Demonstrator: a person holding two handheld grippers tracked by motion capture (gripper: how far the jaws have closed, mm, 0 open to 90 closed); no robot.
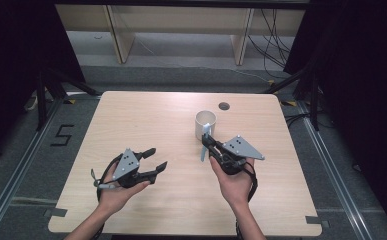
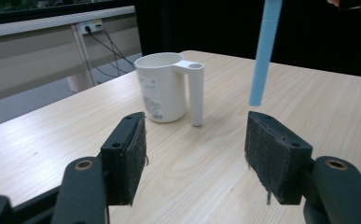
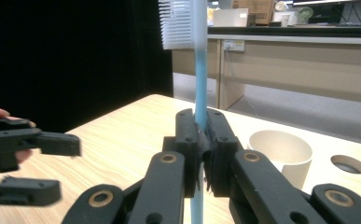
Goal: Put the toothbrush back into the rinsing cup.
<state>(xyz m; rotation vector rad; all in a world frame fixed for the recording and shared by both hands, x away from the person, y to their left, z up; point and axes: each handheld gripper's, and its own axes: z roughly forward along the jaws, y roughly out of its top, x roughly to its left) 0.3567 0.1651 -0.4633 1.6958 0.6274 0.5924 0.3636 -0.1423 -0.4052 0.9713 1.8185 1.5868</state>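
Two hand-held grippers are hovering over the bench (image 1: pixel 146 115), one gripping a toothbrush (image 3: pixel 198 70), one empty.

I am watching the right hand-held gripper (image 1: pixel 204 141) clamping its jaws on the blue handle, holding the toothbrush upright with bristles on top, just beside the white mug (image 1: pixel 205 123); the hand under it is resting low, palm up. My left hand-held gripper (image 1: pixel 157 159) is standing with jaws spread wide and nothing between them, angling toward the mug from well apart.
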